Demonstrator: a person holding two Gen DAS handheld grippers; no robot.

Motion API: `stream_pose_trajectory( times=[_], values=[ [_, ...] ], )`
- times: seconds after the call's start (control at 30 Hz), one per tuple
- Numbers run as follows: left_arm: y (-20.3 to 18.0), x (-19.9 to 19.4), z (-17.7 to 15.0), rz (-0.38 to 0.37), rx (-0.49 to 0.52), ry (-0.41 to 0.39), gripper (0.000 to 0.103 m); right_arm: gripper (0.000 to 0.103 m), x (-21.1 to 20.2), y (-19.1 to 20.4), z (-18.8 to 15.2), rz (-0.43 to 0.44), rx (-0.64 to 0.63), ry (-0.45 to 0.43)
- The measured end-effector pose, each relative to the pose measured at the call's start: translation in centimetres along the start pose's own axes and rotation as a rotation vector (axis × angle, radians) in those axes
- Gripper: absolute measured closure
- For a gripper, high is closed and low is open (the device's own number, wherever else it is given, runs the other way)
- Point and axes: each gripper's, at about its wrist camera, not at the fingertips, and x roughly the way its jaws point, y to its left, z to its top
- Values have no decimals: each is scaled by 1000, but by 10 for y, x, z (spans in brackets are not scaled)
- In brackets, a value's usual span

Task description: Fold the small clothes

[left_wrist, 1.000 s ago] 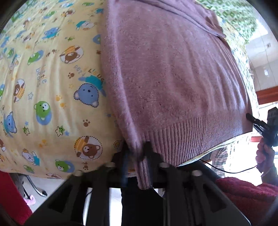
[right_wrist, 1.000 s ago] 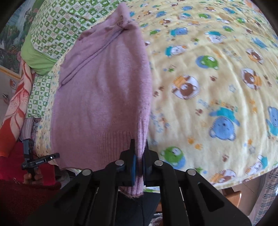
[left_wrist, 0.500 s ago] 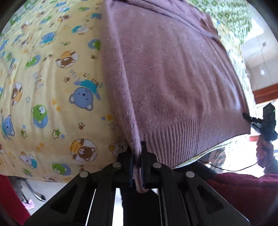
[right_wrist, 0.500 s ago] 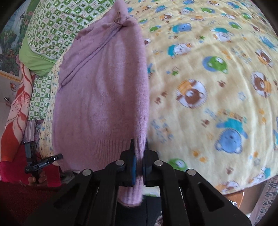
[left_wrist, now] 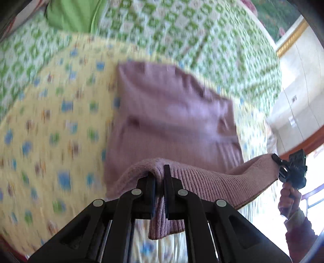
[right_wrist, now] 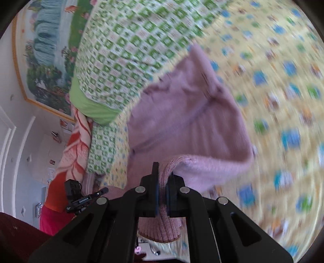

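Observation:
A mauve knitted sweater (left_wrist: 172, 113) lies on the yellow bear-print blanket (left_wrist: 50, 125), its ribbed hem lifted off the bed. My left gripper (left_wrist: 159, 176) is shut on one hem corner, with a flap of rib hanging below the jaws. In the same view my right gripper (left_wrist: 280, 168) holds the other hem corner at the far right, the hem stretched between the two. In the right wrist view my right gripper (right_wrist: 163, 174) is shut on the sweater (right_wrist: 188, 121), and my left gripper (right_wrist: 89, 199) shows at lower left.
A green-checked quilt (left_wrist: 182, 32) and a green pillow (left_wrist: 70, 16) lie beyond the sweater. An orange patterned blanket (right_wrist: 70, 153) hangs off the bed's side. A framed landscape picture (right_wrist: 46, 50) hangs on the wall. A person's hand (left_wrist: 287, 200) holds the right gripper.
Both grippers have risen and moved toward the sweater's neck end, carrying the hem up off the bed. The hem now curls over the body. The left jaws closed on the corner.

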Motion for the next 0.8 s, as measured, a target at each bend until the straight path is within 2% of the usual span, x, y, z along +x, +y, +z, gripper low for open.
stream_pose_trajectory(
  times=[0.1,0.2,0.3,0.43,0.67,0.8],
  values=[
    [-4,21,51,23,-4,-61,99,97,24,7,51,2,-26,-46],
    [9,50,95,41,-34,-81,99,97,52,2,94,-22,-29,-63],
    [20,88,129,62,-66,-64,99,97,84,-15,128,-62,-10,-67],
    [31,136,163,103,-85,-33,99,97,118,-36,155,-101,9,-41],
    [47,182,191,141,-134,-20,99,97,147,-67,186,-92,65,-50],
    [57,213,198,160,-148,21,98,96,171,-87,193,-134,108,-1]
  ],
)
